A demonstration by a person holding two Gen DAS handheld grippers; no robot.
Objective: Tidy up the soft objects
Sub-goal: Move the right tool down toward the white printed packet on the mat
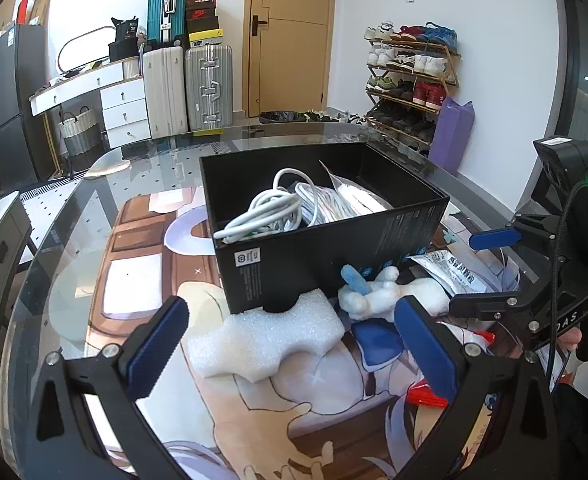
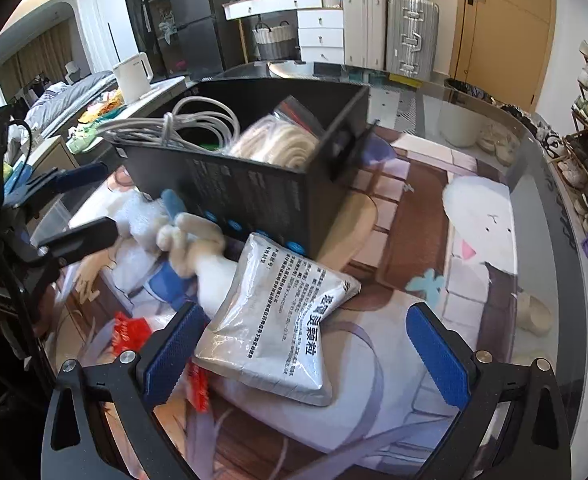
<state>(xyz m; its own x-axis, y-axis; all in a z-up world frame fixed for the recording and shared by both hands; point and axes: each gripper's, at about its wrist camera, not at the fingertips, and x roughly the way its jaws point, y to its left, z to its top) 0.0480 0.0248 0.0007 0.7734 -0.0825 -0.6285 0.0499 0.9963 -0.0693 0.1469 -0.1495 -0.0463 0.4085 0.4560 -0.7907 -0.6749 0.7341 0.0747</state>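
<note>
a white plush toy with stubby limbs and a blue tuft (image 1: 378, 288) lies on its side on the printed cartoon mat under the round glass tabletop (image 1: 74, 216), pressed against the near wall of the open black cardboard box (image 1: 334, 248). its fabric looks fuzzy and cream-white, with a blue piece sticking up from it. just left of it in the left wrist view, a piece of white foam packing sheet with a wavy outline (image 1: 270, 340) lies flat, its far edge touching the foot of the box. a silvery grey puffed plastic pouch with black printed characters (image 2: 278, 320) lies on the other side of the toy, partly over it, one corner close to the box wall. a small red wrapper (image 2: 128, 334) lies on the mat near the toy.

inside the box sit a loose bundle of white cables (image 1: 270, 208) and a clear plastic bag (image 1: 358, 196); in the right wrist view a coil of pale cream cord (image 2: 278, 144) shows in there too.

the left gripper (image 1: 294, 344) has its blue-padded fingers spread wide, empty, with the foam piece lying between and just beyond the tips and the plush toy near the right-hand pad. the right gripper (image 2: 306, 344) is also spread wide and empty, the grey pouch lying between its fingers, close to the left-hand pad, with the plush toy further ahead towards the box.
</note>
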